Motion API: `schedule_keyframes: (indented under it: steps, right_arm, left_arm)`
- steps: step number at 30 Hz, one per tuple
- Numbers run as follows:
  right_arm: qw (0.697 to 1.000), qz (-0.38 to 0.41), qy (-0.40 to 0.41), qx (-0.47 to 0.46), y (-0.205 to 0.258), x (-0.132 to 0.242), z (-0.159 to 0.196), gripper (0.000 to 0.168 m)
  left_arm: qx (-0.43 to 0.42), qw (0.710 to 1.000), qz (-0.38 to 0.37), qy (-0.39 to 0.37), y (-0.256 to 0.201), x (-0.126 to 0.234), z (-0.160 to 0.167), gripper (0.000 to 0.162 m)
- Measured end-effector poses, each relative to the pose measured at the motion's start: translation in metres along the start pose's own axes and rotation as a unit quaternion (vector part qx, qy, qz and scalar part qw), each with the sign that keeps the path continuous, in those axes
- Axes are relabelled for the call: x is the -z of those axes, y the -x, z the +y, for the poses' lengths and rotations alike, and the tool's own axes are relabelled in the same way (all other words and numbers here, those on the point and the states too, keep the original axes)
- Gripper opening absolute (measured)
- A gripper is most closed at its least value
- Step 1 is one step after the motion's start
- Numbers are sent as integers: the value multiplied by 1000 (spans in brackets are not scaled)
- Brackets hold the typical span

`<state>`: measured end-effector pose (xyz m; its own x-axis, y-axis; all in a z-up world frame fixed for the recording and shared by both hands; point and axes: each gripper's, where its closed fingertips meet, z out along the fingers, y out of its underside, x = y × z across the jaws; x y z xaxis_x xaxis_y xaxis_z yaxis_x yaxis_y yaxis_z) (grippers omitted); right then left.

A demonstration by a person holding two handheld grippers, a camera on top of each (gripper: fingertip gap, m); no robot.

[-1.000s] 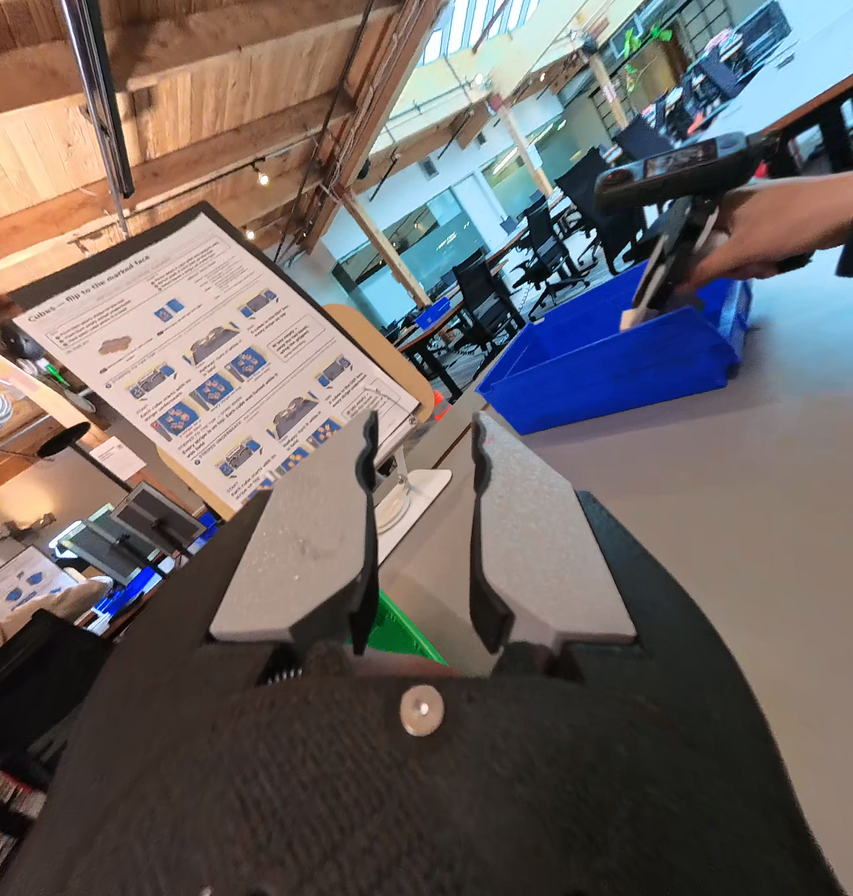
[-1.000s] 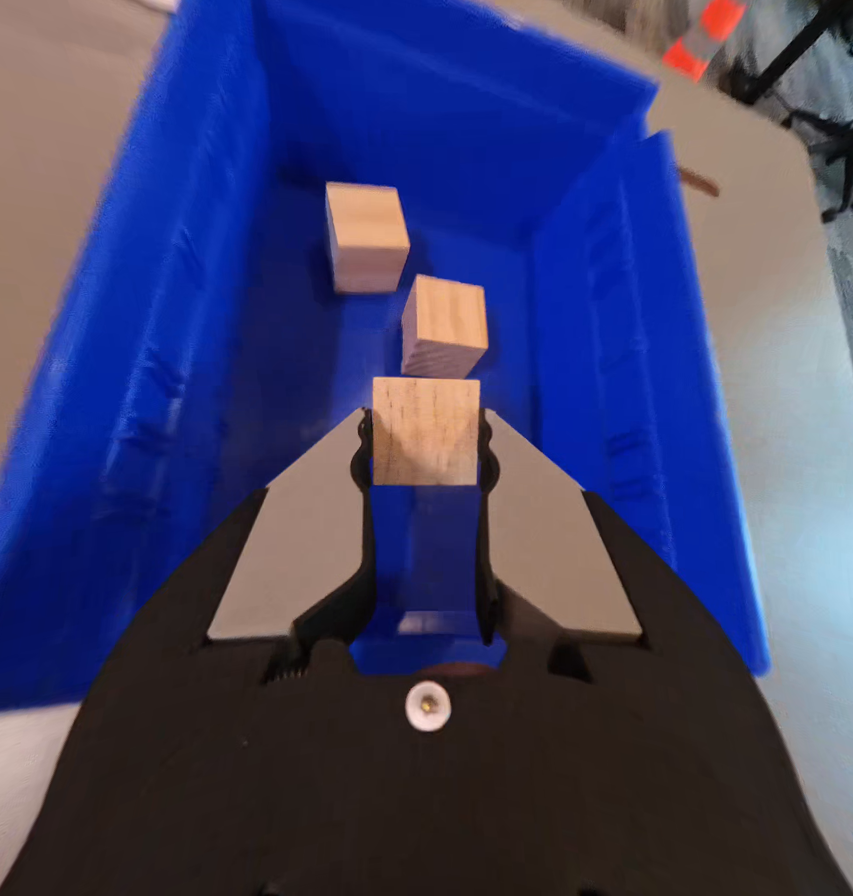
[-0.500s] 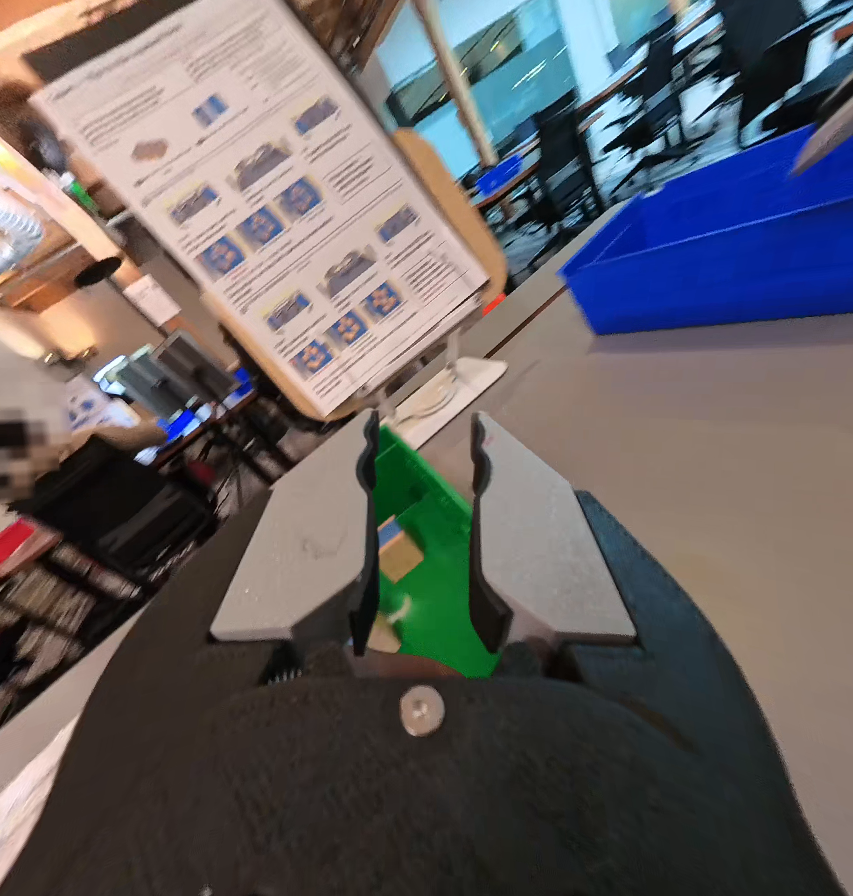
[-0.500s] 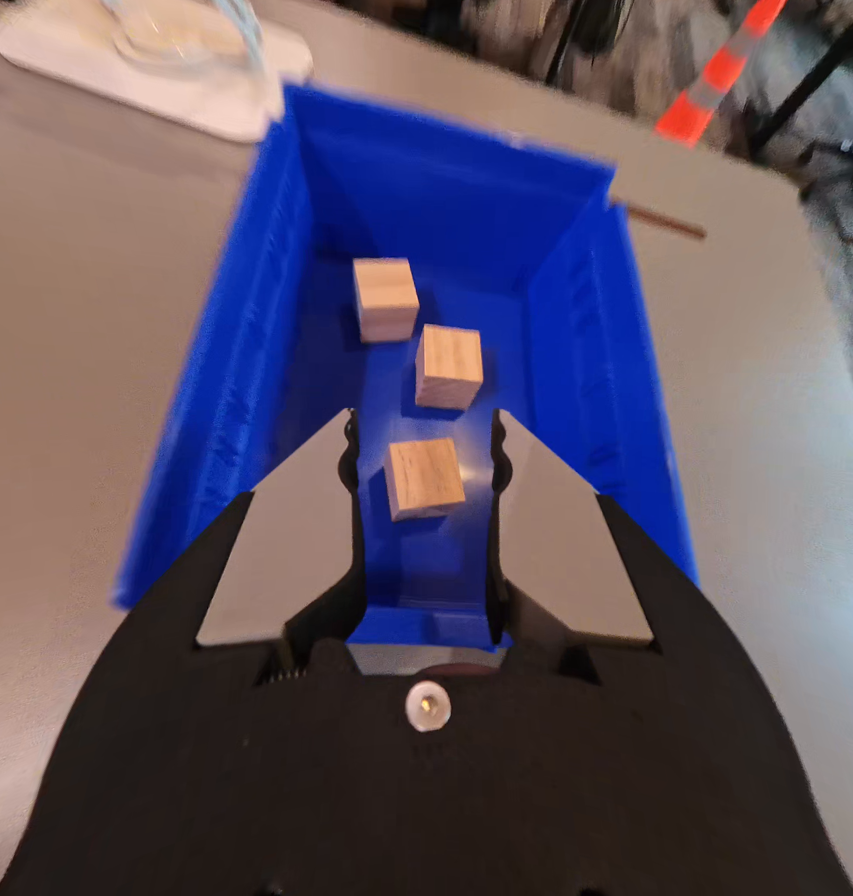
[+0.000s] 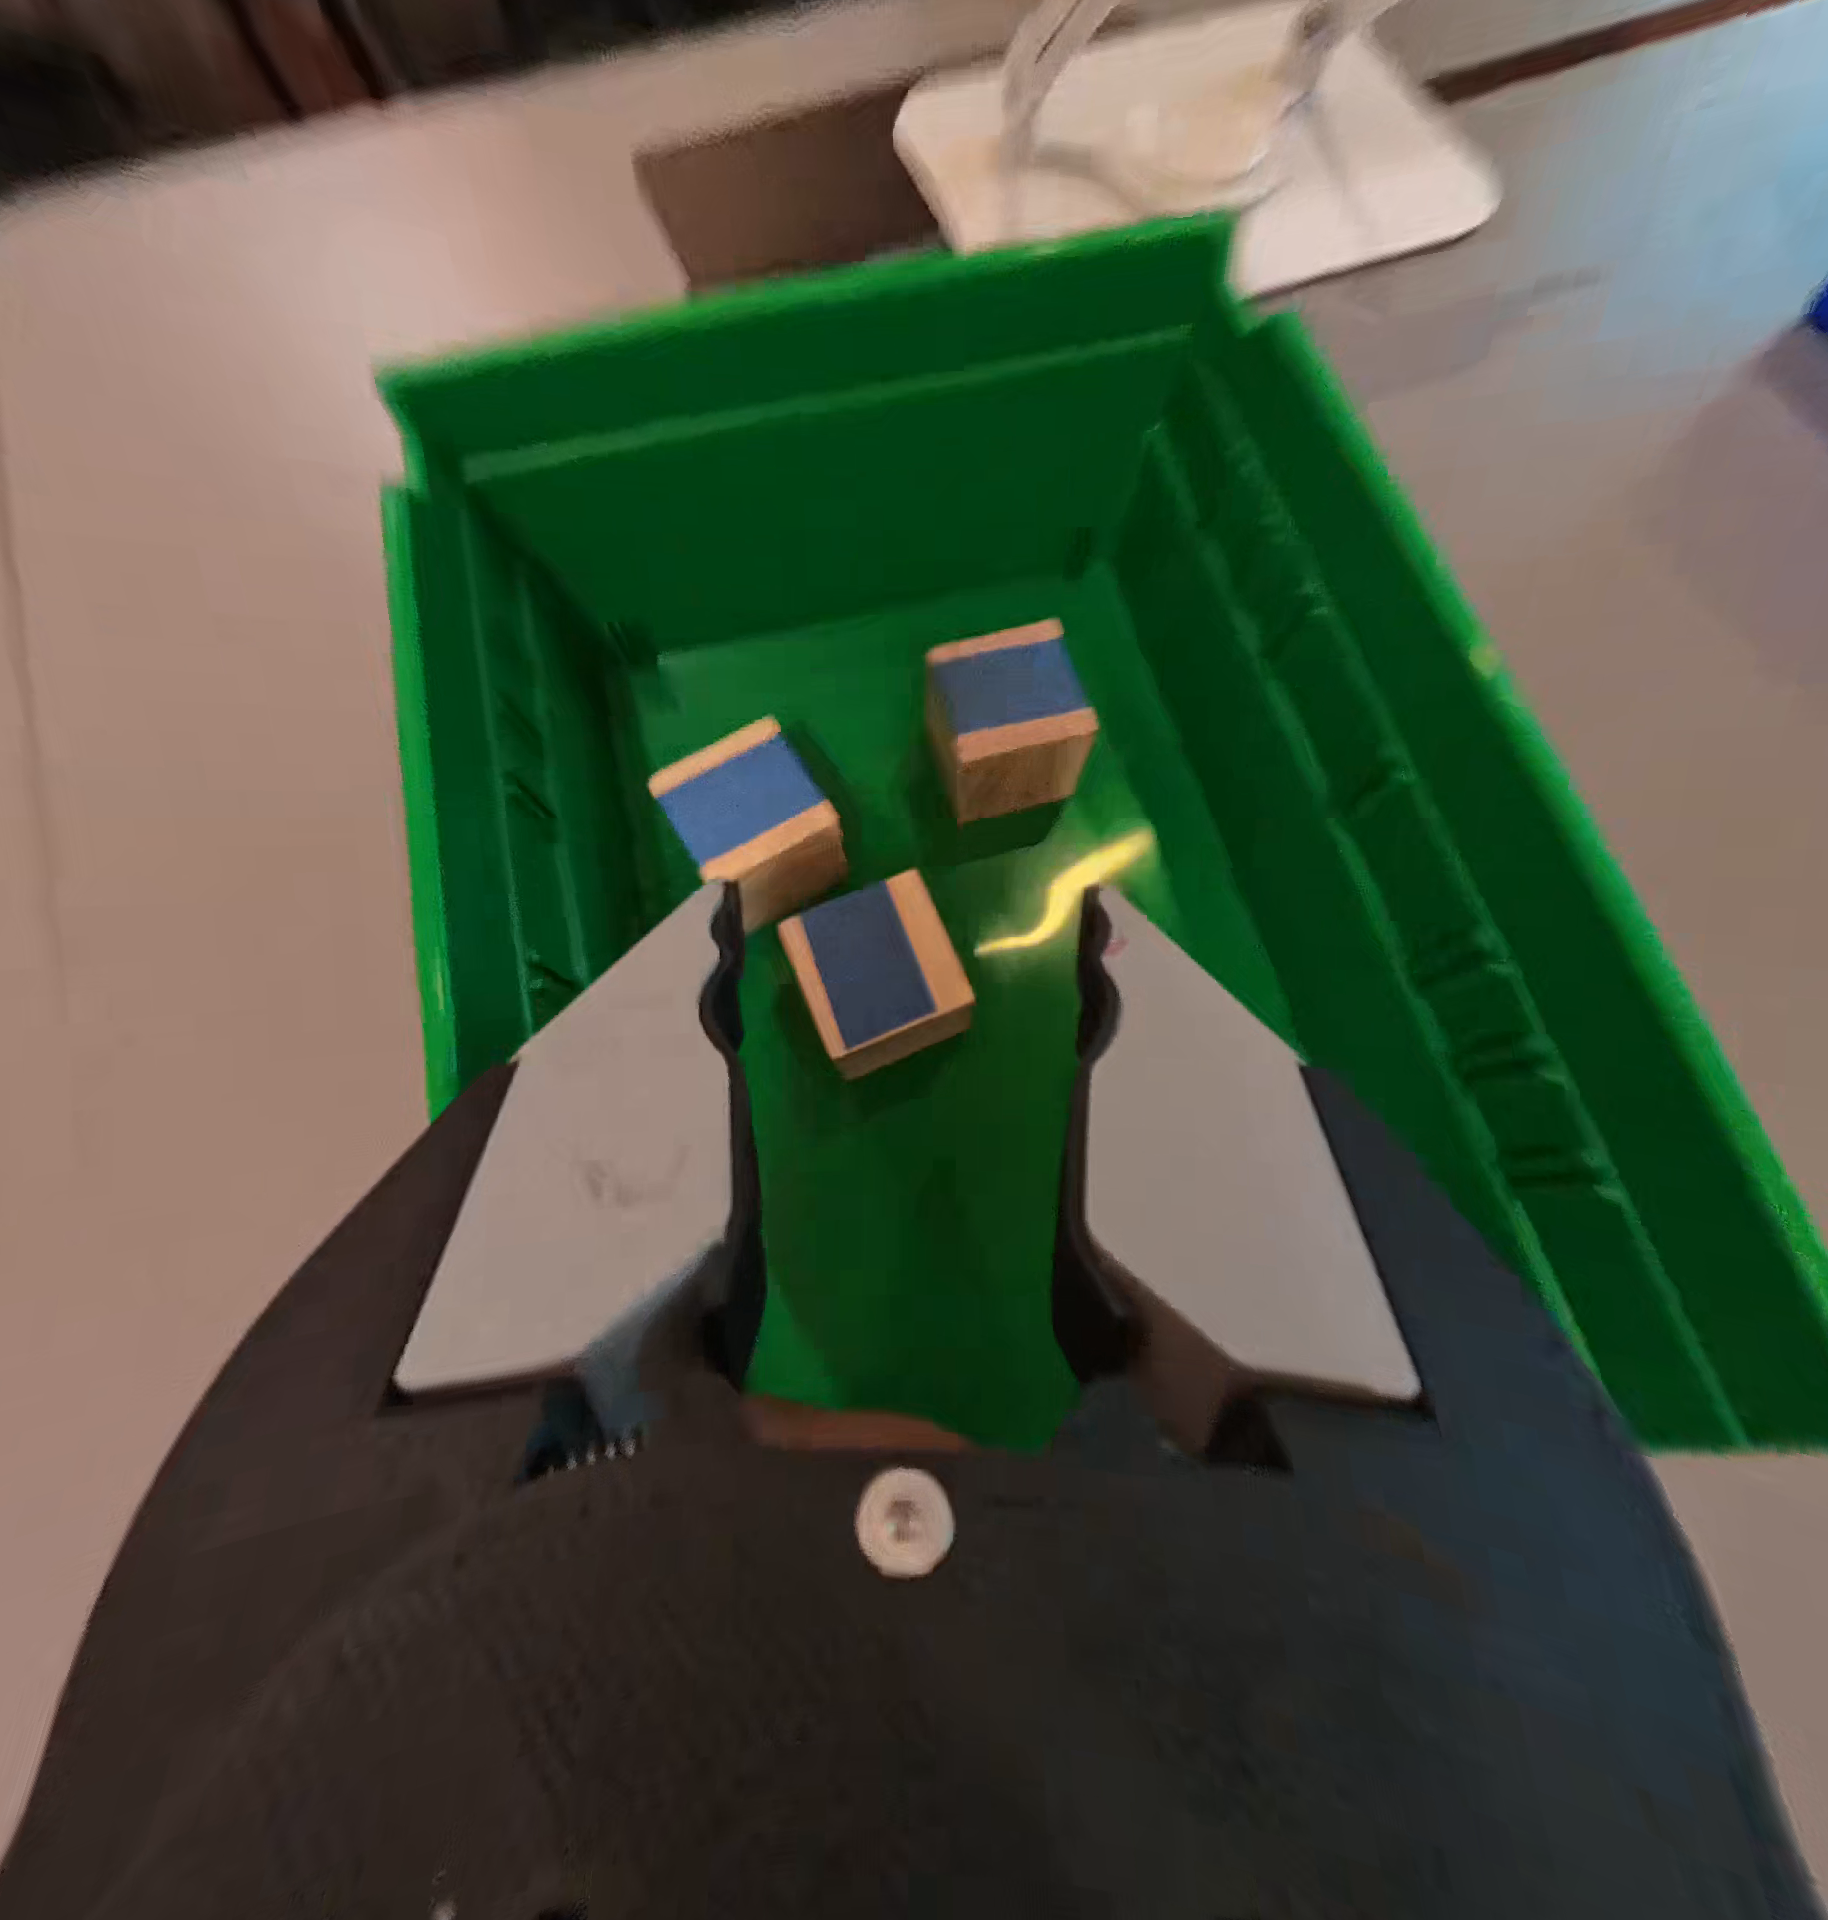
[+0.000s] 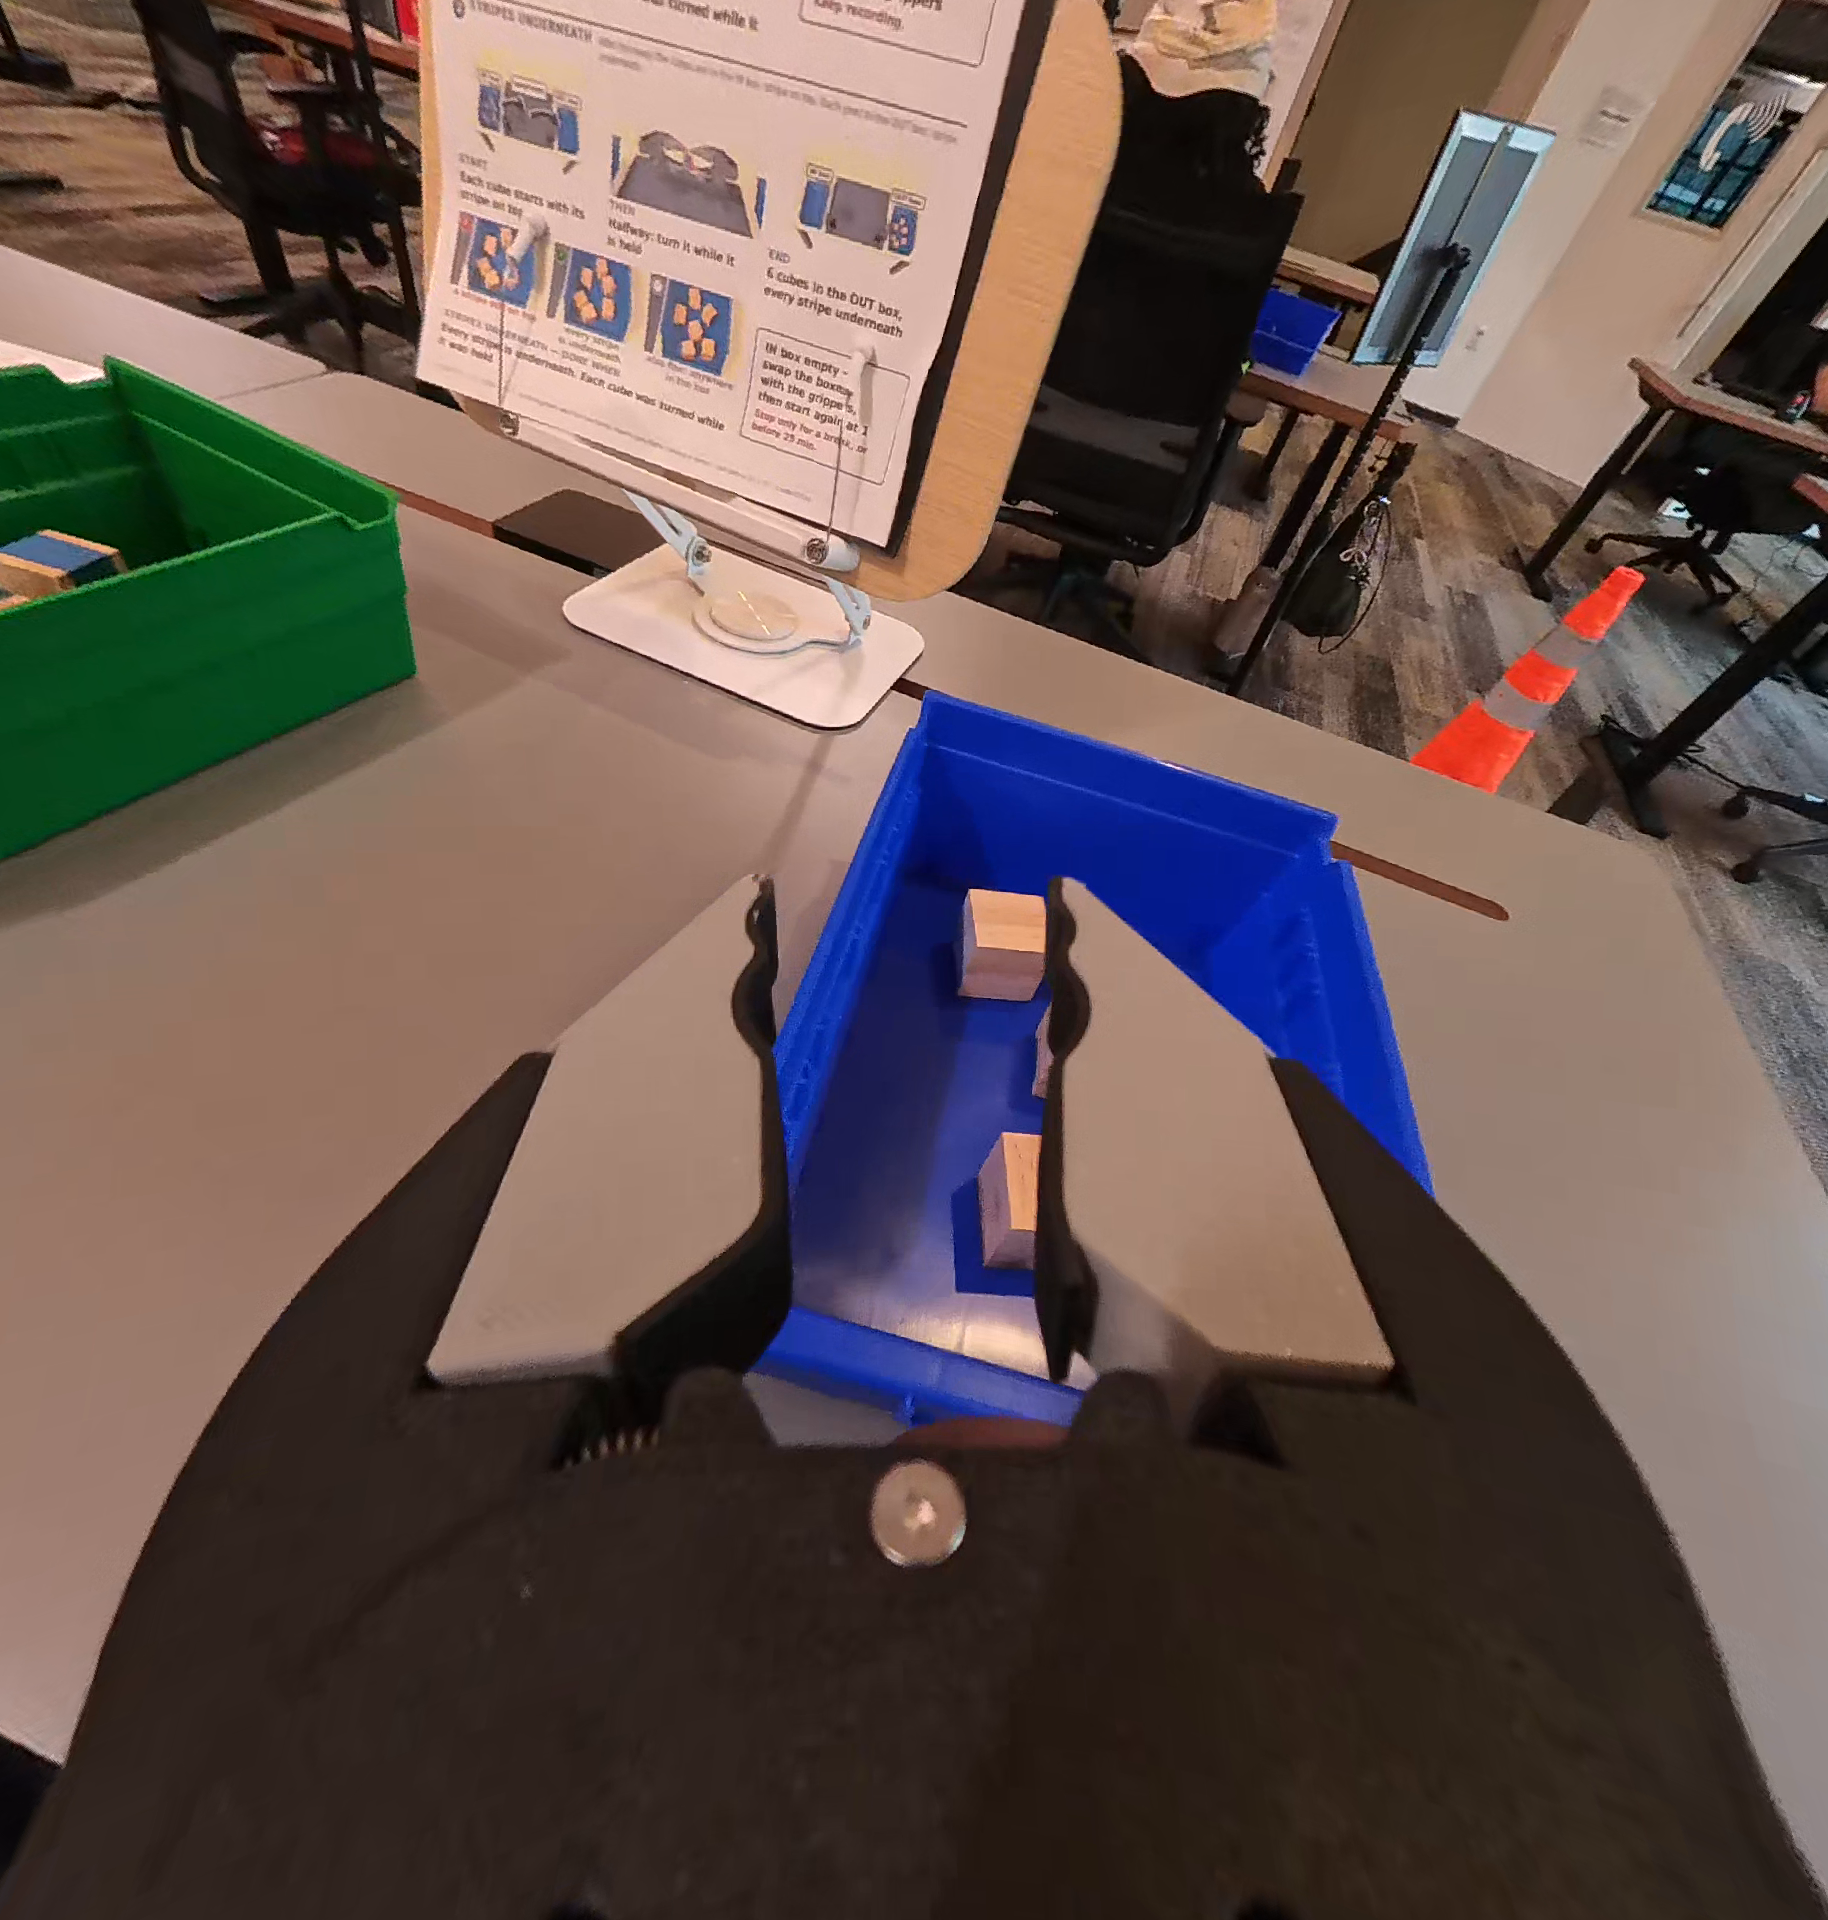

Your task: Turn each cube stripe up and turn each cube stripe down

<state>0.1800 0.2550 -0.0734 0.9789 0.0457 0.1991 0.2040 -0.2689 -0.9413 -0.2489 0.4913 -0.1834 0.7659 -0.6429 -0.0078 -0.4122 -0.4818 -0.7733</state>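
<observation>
In the left wrist view a green bin [image 5: 785, 499] holds three wooden cubes with blue stripes facing up: one at the near middle [image 5: 874, 971], one to the left [image 5: 749, 810], one at the far right [image 5: 1009, 717]. My left gripper [image 5: 905, 899] is open and empty, above the bin, over the nearest cube. In the right wrist view a blue bin [image 6: 1118, 821] holds plain wooden cubes with no stripe showing: one far [image 6: 1003, 940], one near [image 6: 1009, 1200], another mostly hidden behind my finger. My right gripper [image 6: 905, 894] is open and empty, above the bin's near left side.
A stand with an instruction sheet [image 6: 723, 208] on a white base [image 6: 744, 634] stands at the table's far edge between the bins. The green bin [image 6: 162, 634] lies left of it. Office chairs, desks and an orange cone [image 6: 1533, 686] are beyond the grey table [image 6: 318, 935].
My right gripper let go of its cube into the blue bin, opened, then rose and pulled back. My left gripper tipped down from the room over the green bin and opened wider.
</observation>
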Motion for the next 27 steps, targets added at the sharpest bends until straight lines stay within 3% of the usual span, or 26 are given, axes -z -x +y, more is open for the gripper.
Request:
schedule_keyframes:
  steps: [5, 10, 12, 15, 17, 19, 21, 23, 25, 26, 27]
  right_arm:
    - [1000, -3, -2, 8, 5, 2, -2, 49]
    - [1000, -10, -9, 13, 10, 6, -6, 49]
    - [1000, -11, -10, 14, 11, 8, -6, 49]
    - [1000, -18, -13, 17, 16, 10, -7, 49]
    - [999, -35, -18, 13, 23, 8, -9, 49]
    - [996, -86, -23, -3, 44, 3, -11, 49]
    - [981, -191, -26, -36, 84, 0, -13, 51]
    - [936, -340, -34, -88, 137, 9, -19, 54]
    - [835, -523, -43, -164, 186, 40, -33, 58]
    - [776, -594, -41, -208, 200, 54, -39, 62]
    - [723, -645, -35, -245, 209, 64, -44, 63]
  left_arm:
    - [38, 994, -38, 98, 15, -32, 26, 74]
    - [-21, 986, -86, 138, 18, -58, 50, 47]
    - [-35, 986, -94, 129, 22, -59, 45, 46]
    - [-70, 989, -108, 65, 17, -44, 18, 45]
    - [-92, 991, -95, -20, -3, -18, -12, 45]
    - [-127, 981, -57, -134, -44, 20, -46, 45]
    - [-201, 944, 19, -261, -109, 68, -69, 45]
    - [-296, 877, 79, -370, -176, 117, -72, 45]
    - [-390, 776, 131, -478, -238, 165, -55, 45]
    - [-405, 741, 165, -509, -262, 184, -44, 45]
    - [-408, 729, 198, -512, -279, 194, -34, 44]
